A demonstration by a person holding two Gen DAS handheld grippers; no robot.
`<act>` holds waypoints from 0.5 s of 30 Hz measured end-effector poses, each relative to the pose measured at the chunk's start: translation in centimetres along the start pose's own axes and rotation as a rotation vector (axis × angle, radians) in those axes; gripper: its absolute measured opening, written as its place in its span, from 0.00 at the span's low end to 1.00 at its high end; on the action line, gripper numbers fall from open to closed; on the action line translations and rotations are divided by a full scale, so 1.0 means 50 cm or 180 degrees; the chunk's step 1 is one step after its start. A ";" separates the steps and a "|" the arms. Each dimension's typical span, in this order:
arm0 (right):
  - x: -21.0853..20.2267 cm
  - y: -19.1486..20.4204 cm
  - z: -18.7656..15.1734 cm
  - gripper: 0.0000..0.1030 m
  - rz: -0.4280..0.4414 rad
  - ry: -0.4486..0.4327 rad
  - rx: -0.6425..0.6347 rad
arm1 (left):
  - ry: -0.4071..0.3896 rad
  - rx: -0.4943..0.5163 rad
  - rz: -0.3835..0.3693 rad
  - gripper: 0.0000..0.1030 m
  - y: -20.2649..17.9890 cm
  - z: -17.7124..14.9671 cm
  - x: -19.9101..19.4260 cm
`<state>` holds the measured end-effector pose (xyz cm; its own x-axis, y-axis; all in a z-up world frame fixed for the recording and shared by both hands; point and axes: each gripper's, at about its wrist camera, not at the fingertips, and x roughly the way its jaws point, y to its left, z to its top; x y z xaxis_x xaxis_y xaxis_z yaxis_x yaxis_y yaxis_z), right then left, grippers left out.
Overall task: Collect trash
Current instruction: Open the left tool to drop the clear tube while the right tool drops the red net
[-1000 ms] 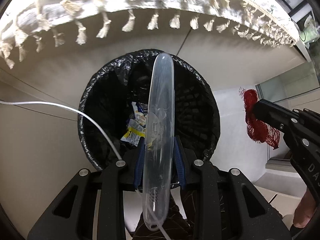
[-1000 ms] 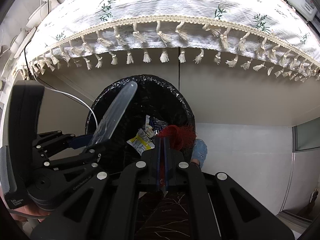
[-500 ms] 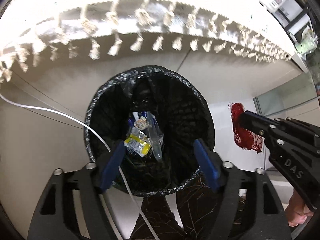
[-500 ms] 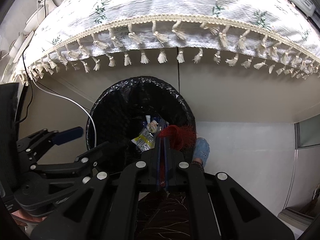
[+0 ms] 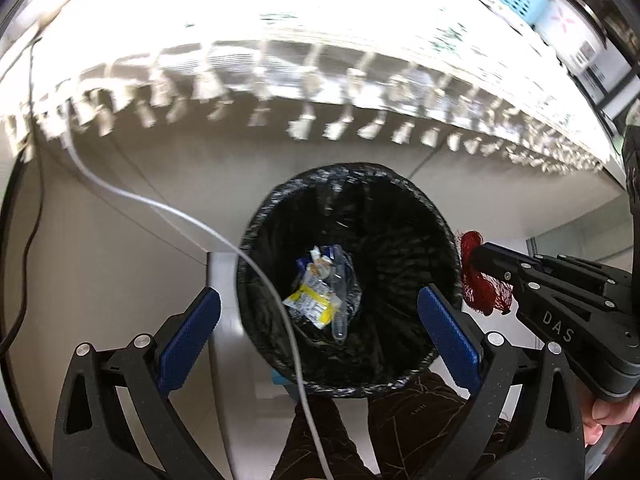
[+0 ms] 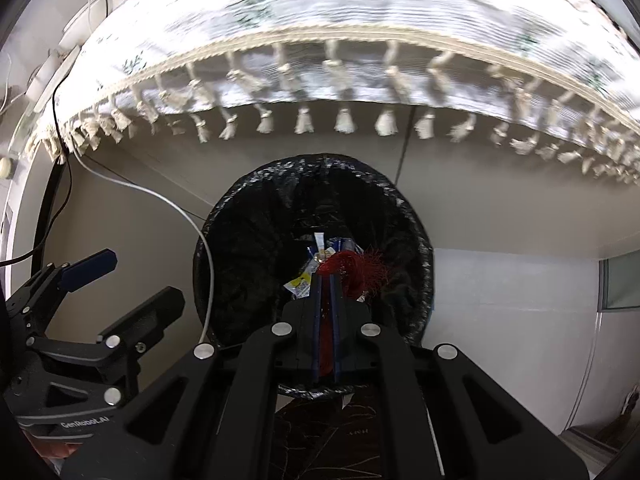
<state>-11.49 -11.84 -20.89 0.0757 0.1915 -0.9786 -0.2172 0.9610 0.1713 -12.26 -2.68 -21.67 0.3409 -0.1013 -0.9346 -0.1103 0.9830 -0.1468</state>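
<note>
Drop-off step at the bin (image 5: 440,216), black liner, standing on the floor below the fringed tablecloth (image 6: 360,60). Left gripper (image 5: 318,332) over the bin mouth, jaws opening and now spread wide, nothing between the blue pads. Clear plastic case (image 5: 340,300) lies inside the bin on the wrappers (image 5: 312,300), so that piece is in.

Right gripper (image 6: 328,280) pressed together, pinching red mesh netting (image 6: 362,270). From the left wrist view the netting sits at the bin's right rim; from the right wrist view it hangs over the opening.

White cable (image 5: 180,216) runs across the bin's left side, near the left gripper.

Next, by my read: get the netting clear above the opening, then spread the right jaws. Mesh is light and snaggy, may cling to a pad.
</note>
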 end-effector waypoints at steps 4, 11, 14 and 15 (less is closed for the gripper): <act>0.011 0.021 0.006 0.03 0.0011 0.0003 -0.0073 | -0.0012 -0.0090 0.0042 0.95 0.028 -0.003 -0.004; 0.013 0.031 0.017 0.10 0.0028 -0.0044 -0.0088 | -0.0013 -0.0151 0.0103 0.94 0.058 0.001 -0.005; 0.006 0.026 0.021 0.24 0.0006 -0.0088 -0.0052 | -0.0020 -0.0159 0.0114 0.94 0.061 0.004 -0.006; 0.005 0.025 0.023 0.29 0.0002 -0.0100 -0.0043 | -0.0024 -0.0160 0.0113 0.94 0.061 0.004 -0.006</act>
<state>-10.65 -10.35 -20.78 0.1060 0.1984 -0.9744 -0.2303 0.9581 0.1701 -12.51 0.38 -21.75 0.3429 -0.0651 -0.9371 -0.1692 0.9770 -0.1298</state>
